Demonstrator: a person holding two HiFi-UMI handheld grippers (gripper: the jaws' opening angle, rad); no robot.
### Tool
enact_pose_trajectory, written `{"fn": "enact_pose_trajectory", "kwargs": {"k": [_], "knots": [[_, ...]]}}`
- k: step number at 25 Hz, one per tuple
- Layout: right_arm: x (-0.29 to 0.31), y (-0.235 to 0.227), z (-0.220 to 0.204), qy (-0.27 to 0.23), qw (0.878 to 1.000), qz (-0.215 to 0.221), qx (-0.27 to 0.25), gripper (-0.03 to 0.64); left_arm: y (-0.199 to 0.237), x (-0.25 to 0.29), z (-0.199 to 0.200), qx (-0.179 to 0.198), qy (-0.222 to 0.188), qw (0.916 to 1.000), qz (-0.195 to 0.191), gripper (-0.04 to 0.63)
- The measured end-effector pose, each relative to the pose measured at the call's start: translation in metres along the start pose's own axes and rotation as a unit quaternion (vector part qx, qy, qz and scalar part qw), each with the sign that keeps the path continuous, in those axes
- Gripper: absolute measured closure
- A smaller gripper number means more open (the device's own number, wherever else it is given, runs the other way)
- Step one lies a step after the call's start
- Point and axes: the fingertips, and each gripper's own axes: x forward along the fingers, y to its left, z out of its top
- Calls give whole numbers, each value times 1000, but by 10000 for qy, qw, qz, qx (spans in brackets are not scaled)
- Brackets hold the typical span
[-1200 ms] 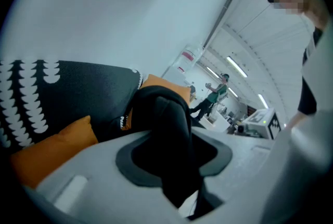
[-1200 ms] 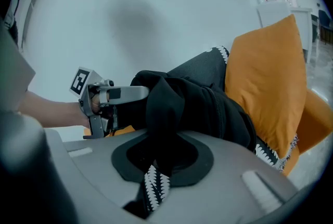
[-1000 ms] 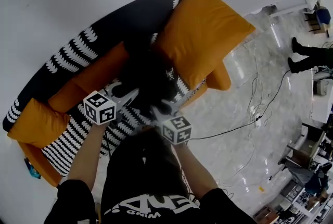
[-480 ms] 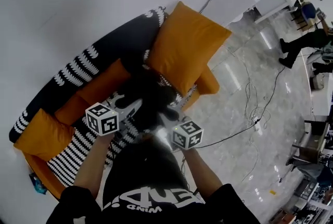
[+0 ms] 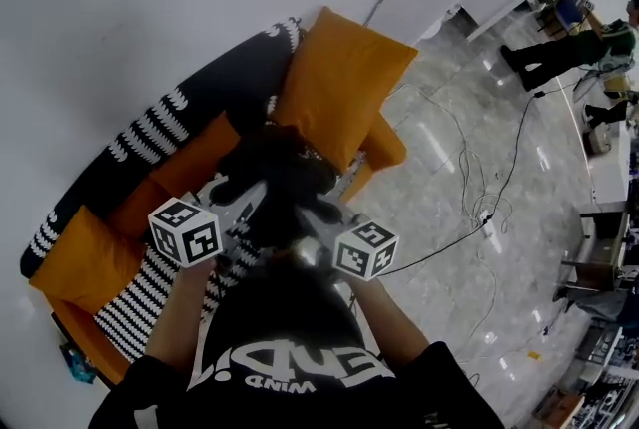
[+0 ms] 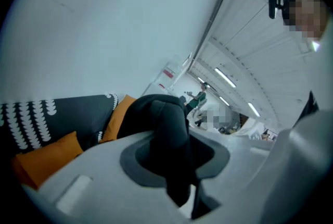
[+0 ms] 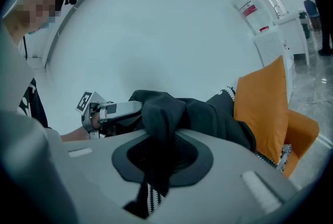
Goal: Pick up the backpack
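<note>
Fingers: left gripper (image 6: 176, 165) and right gripper (image 7: 156, 165) both clamped on backpack (image 5: 278, 170) fabric | place: backpack hangs between them over sofa (image 5: 150, 133) | handling: soft, floppy, likely light; straps or top folds grip best

One black backpack (image 5: 278, 168), two tongs (image 5: 258, 198) (image 5: 308, 217), one striped sofa (image 5: 150, 133), at least three orange cushions (image 5: 339, 83) (image 5: 85, 257) (image 5: 185, 168).

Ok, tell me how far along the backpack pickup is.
Done: the left gripper and the right gripper are each shut on a fold of the black backpack. In hand: the backpack hangs between them over the sofa. Left: getting it fully clear. I cannot tell whether its bottom is off the sofa.
</note>
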Motion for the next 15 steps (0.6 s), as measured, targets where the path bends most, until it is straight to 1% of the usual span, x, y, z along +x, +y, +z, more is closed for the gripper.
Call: {"fn": "enact_pose_trajectory", "kwargs": {"k": [3, 8, 12, 15], "knots": [[-11, 6, 4, -93, 9999, 51, 10, 577, -13, -3, 1, -70, -80, 9999, -44, 492], [-44, 34, -23, -95, 9998, 184, 10, 577, -49, -31, -29, 9, -159, 9998, 122, 492], [-80, 41, -36, 24, 9989, 433, -160, 577, -85, -35, -51, 86, -241, 9993, 255, 492], [-114, 44, -45, 103, 9972, 693, -249, 577, -119, -36, -71, 138, -394, 9981, 452, 492]]}}
